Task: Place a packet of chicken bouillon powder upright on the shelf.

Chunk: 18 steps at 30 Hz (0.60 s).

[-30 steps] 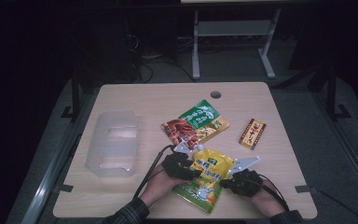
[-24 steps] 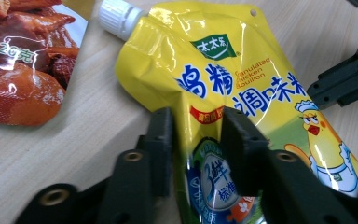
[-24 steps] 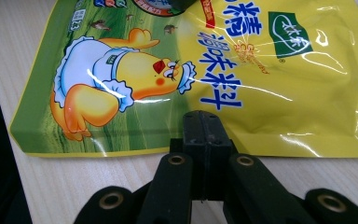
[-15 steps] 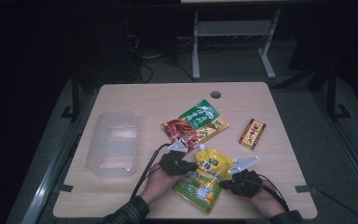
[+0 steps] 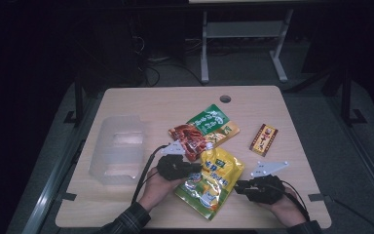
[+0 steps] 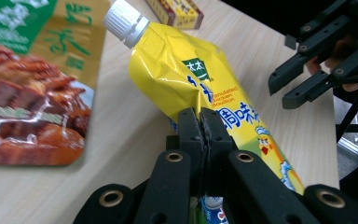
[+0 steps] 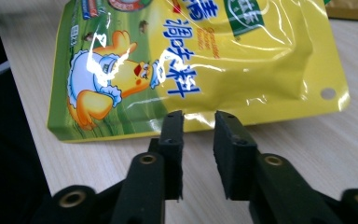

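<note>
Glossy yellow spouted seasoning pouch, white-capped, is pinched by the left gripper; right gripper view reveals its cartoon chick, right gripper parted beside it.

Light: dim room, darkness all round; the table top is the brightest area.
Table: pale wood-grain top with rounded corners, a round cable hole near its far edge.
Table frame: dark metal brackets show at the near corners and sides.
Floor: grey, carpet-like, visible beyond and beside the table.
Far furniture: a light grey metal stand with two upright legs, splayed feet and a low crossbar, well apart from the table.
Cables: dark loops lie on the floor left of the stand.
Walls: lost in shadow; cannot tell.
</note>
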Each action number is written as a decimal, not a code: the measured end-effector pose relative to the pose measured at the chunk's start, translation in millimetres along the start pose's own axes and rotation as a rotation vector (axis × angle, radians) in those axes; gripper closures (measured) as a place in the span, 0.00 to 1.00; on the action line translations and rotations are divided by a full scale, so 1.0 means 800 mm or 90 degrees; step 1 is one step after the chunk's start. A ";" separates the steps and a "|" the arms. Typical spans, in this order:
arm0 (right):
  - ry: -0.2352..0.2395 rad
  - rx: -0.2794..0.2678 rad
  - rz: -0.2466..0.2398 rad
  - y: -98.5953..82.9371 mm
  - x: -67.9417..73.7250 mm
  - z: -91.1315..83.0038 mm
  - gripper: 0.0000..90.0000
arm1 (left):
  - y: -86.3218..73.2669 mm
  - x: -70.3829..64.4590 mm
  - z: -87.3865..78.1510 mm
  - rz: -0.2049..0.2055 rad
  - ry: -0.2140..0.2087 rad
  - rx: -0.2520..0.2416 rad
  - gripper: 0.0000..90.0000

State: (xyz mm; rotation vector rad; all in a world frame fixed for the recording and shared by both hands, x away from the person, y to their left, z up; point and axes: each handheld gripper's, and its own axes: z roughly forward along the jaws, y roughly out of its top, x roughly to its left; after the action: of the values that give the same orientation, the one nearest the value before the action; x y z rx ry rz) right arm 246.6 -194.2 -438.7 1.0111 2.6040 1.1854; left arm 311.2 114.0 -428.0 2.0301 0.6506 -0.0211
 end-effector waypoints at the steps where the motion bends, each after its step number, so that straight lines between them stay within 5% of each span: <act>1: 0.004 -0.007 0.007 0.000 0.000 -0.001 0.76 | 0.001 0.000 -0.003 0.003 0.001 0.000 0.99; 7: -0.006 -0.030 0.027 0.000 -0.005 -0.004 0.59 | 0.007 0.000 -0.022 0.010 0.001 -0.023 0.99; 14: 0.030 -0.075 0.055 0.002 -0.014 -0.005 0.44 | 0.014 -0.006 -0.041 0.031 -0.010 -0.039 1.00; 16: 0.035 -0.088 0.070 0.005 -0.018 -0.006 0.29 | 0.015 -0.007 -0.047 0.037 -0.011 -0.043 1.00; 18: 0.040 -0.095 0.080 0.010 -0.024 -0.007 0.25 | 0.016 -0.007 -0.053 0.039 -0.014 -0.050 1.00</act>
State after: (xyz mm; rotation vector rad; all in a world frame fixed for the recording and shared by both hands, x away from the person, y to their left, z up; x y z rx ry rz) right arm 263.4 -206.0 -432.5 1.1397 2.4834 1.4385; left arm 301.5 141.0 -393.6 1.9709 0.5667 0.0176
